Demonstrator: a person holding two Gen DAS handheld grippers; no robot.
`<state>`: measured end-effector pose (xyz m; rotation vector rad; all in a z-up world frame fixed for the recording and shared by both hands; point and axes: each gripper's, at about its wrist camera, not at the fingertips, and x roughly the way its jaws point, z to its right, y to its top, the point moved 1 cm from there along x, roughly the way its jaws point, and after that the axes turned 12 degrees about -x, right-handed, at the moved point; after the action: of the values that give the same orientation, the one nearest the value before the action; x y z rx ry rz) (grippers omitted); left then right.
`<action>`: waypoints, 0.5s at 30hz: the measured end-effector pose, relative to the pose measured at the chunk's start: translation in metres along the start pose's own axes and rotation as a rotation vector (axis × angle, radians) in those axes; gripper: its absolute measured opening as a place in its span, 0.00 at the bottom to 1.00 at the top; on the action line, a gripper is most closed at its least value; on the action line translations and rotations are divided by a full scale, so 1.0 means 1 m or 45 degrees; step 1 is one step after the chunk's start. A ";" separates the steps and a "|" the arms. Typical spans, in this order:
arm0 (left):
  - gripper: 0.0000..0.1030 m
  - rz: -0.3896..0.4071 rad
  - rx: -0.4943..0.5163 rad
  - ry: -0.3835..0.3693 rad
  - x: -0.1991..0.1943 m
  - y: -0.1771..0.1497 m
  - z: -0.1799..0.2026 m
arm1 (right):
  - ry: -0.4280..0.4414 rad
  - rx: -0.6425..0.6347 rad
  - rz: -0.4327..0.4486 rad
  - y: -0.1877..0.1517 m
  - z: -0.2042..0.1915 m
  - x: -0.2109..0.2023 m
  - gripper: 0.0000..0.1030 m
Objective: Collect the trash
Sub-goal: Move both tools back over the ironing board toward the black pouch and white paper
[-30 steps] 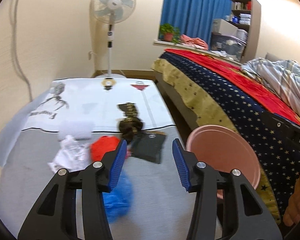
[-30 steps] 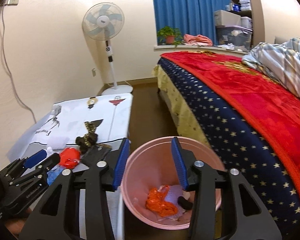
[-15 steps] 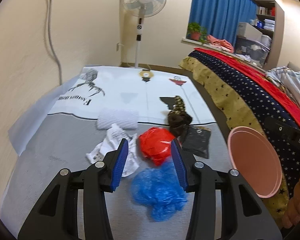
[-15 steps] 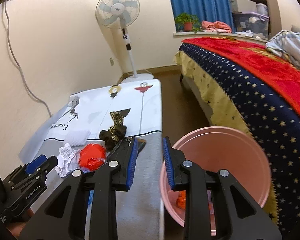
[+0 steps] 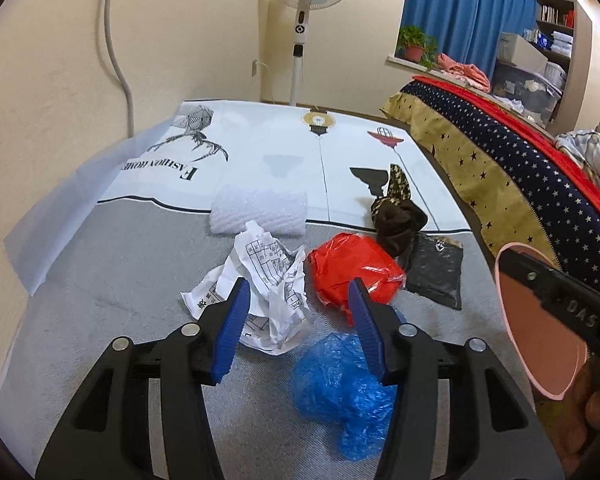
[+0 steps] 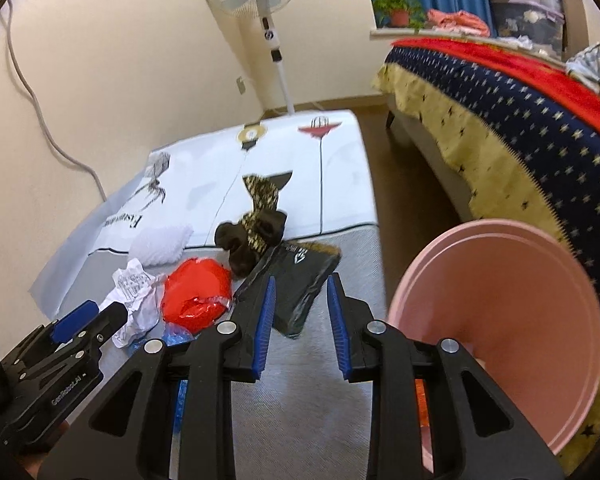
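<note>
Here, two claws hang over a heap of trash on a grey and white mat.

The left claw (image 5: 298, 304) is spread wide and holds nothing; it hangs above the crumpled white paper with print (image 5: 260, 284) and the red crinkly plastic ball (image 5: 354, 270). A scrunched blue plastic bag (image 5: 340, 384) lies just in front of them, near that claw. Behind them sit a white bubbly plastic pad (image 5: 260, 214), a dark brown cloth bundle (image 5: 398, 220) and a flat black plastic packet (image 5: 436, 268). The right claw (image 6: 300, 316) is also spread and empty, right above the black packet. The round pink plastic bucket (image 6: 500, 320) stands just beside the mat (image 5: 140, 264), by the bed with the starry blue cover (image 6: 520, 128).
</note>
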<state>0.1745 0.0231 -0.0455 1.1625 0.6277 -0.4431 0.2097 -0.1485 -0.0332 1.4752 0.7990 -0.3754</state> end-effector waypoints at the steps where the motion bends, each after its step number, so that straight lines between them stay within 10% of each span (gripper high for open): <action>1: 0.49 -0.007 -0.001 0.002 0.002 0.000 0.000 | 0.007 0.008 -0.015 -0.001 -0.001 0.007 0.31; 15: 0.43 -0.121 -0.046 0.040 0.028 -0.006 -0.007 | -0.044 -0.002 -0.210 -0.009 -0.015 0.063 0.35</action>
<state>0.1903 0.0273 -0.0707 1.1100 0.7177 -0.4934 0.2439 -0.1198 -0.0809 1.4014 0.8957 -0.5229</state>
